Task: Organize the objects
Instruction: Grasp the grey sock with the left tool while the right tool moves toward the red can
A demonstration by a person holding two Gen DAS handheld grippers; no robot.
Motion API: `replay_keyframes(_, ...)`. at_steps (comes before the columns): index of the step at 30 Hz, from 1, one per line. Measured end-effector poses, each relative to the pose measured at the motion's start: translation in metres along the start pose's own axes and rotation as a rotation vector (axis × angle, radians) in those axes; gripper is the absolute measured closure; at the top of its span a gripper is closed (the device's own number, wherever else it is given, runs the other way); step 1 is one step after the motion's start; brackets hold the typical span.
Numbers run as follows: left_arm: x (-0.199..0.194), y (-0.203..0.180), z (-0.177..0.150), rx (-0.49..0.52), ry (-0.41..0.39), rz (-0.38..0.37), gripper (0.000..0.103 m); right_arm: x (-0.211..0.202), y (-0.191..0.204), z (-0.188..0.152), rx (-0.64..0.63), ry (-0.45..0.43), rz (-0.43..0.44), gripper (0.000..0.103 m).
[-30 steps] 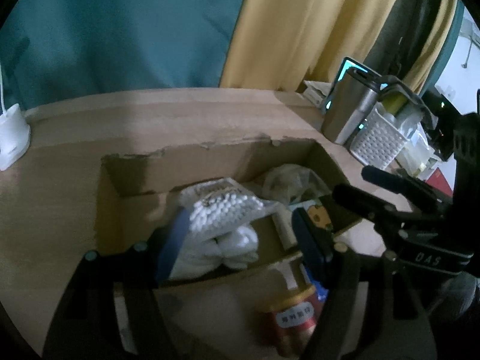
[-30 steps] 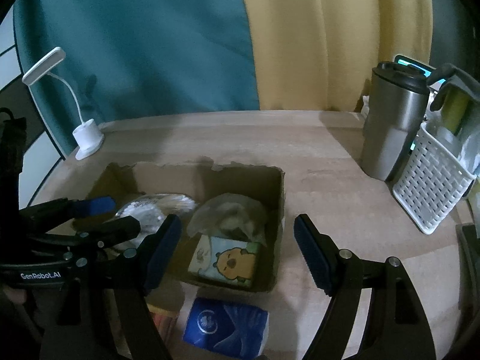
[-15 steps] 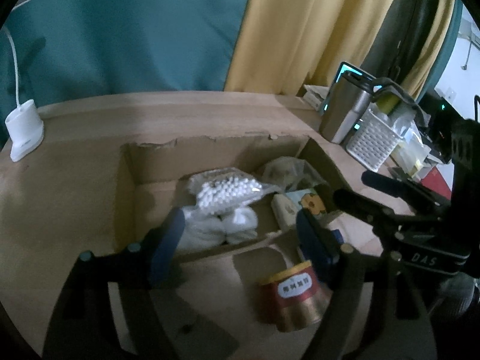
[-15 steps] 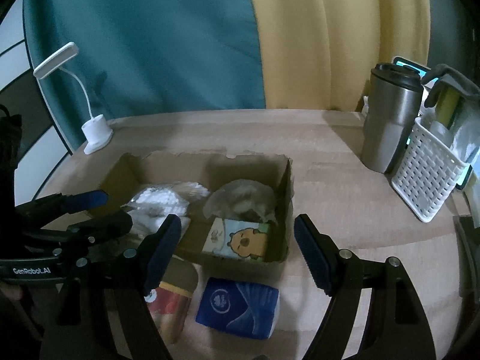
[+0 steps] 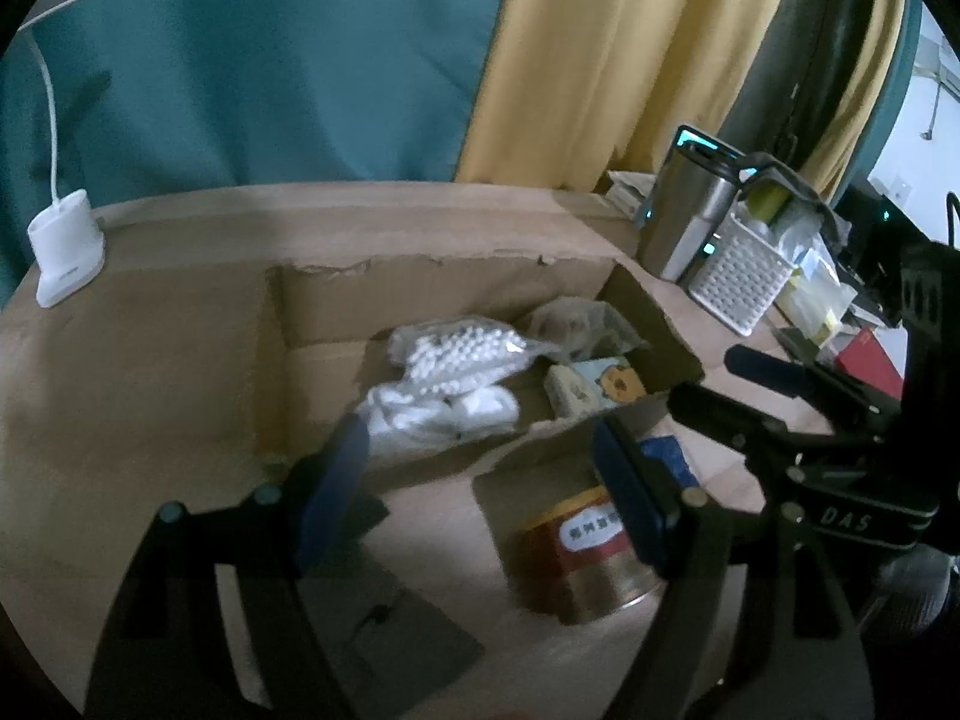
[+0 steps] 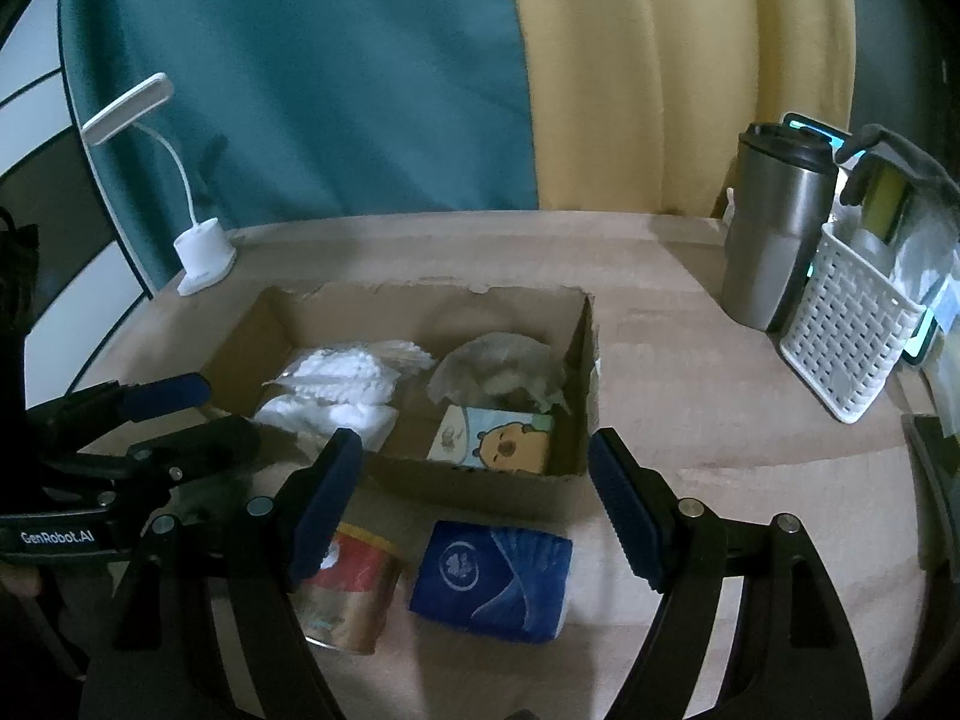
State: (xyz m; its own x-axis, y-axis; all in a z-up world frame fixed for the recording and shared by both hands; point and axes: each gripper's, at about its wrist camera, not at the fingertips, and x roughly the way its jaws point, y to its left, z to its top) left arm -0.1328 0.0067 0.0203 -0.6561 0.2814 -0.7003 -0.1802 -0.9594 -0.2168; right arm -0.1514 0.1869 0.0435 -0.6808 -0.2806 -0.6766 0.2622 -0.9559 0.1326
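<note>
Teal and yellow curtains back the desk [image 6: 660,360]; both the left hand-held gripper [image 5: 480,468] and right hand-held gripper [image 6: 474,474] gape empty above a cardboard box [image 6: 585,360].

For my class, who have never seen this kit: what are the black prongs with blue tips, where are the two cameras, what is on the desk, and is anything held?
A person holds two handheld grippers, each carrying a camera looking along its fingers. The left gripper and right gripper are both open and hold nothing. On the wooden desk sits a cardboard box holding white bags and a cartoon tissue pack. In front lie a red tin and a blue packet.
</note>
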Motion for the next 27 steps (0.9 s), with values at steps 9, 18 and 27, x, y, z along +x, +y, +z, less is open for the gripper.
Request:
replay_keyframes(9,-0.011,0.009,-0.014,-0.014,-0.007,0.007,0.024,-0.004,0.013,-0.009,-0.017,0.009,0.004,0.023)
replay_keyframes(18,-0.018,0.018,-0.026,-0.033,-0.014,0.015,0.024,-0.005,0.024,-0.018,-0.034,0.025,0.007,0.023)
replay_keyframes(27,-0.021,0.029,-0.041,-0.049,-0.005,0.035,0.024,-0.001,0.034,-0.026,-0.048,0.043,0.019,0.023)
